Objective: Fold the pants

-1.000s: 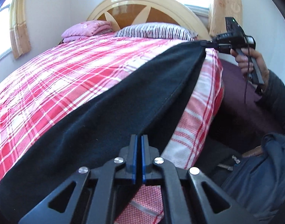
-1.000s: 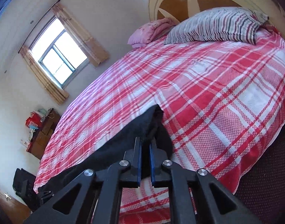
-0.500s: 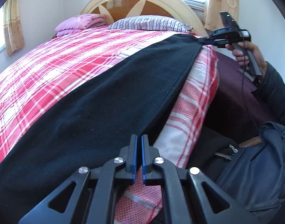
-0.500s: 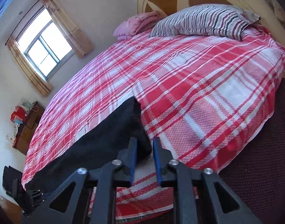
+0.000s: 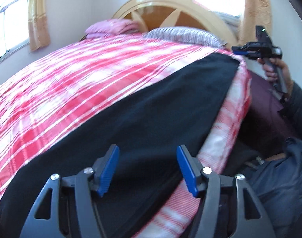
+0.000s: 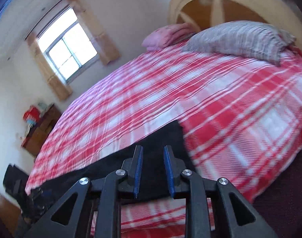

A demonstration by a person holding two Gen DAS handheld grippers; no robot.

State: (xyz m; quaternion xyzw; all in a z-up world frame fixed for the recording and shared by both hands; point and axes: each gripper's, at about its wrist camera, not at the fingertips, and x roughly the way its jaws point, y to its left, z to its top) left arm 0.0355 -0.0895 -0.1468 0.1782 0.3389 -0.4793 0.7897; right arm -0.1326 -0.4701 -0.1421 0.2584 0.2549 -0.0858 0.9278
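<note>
The black pants lie flat in a long strip along the near edge of the red plaid bed. My left gripper is open and empty, just above one end of the pants. My right gripper is open and empty, just above the other end of the pants. The right gripper also shows in the left wrist view, held in a hand beyond the far corner of the pants.
A striped pillow and a pink folded blanket lie at the headboard. A wooden cabinet stands by the window wall. The person's dark blue clothing is right of the bed edge.
Both grippers have opened and let go of the pants, which now lie flat on the bed. The right gripper has drawn back from the pants corner.
</note>
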